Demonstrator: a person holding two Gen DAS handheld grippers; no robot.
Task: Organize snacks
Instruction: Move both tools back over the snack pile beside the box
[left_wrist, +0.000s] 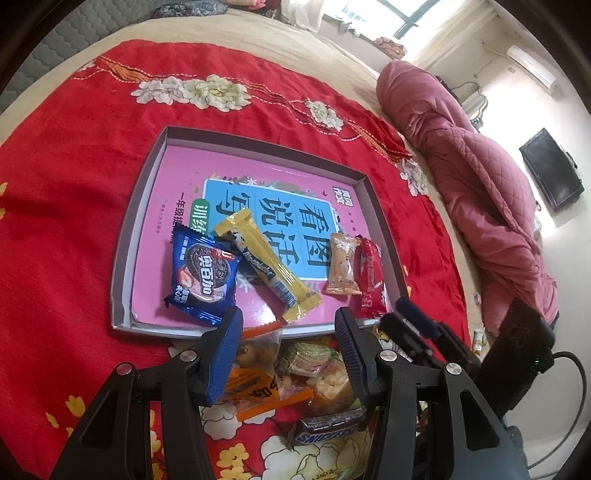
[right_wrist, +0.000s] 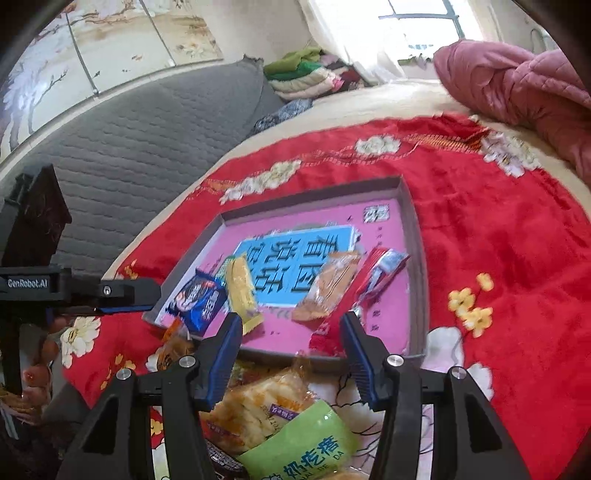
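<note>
While both grippers hovered over the red floral blanket (left_wrist: 55, 221) on the bed, the left gripper (left_wrist: 288, 350) stood about half open with nothing between its pads. The right gripper (right_wrist: 291, 354) likewise stood half open and empty. Four snacks lay in the shallow box (left_wrist: 122, 266): blue Oreo pack (left_wrist: 201, 277) at left, yellow bar (left_wrist: 266, 266), tan packet (left_wrist: 341, 266), red packet (left_wrist: 369, 280) at right. Loose snacks (right_wrist: 266, 406) sat piled on the blanket near the box's near edge, a Snickers bar (left_wrist: 328, 430) among them.

Green pack (right_wrist: 310, 450) cut off btm.
</note>
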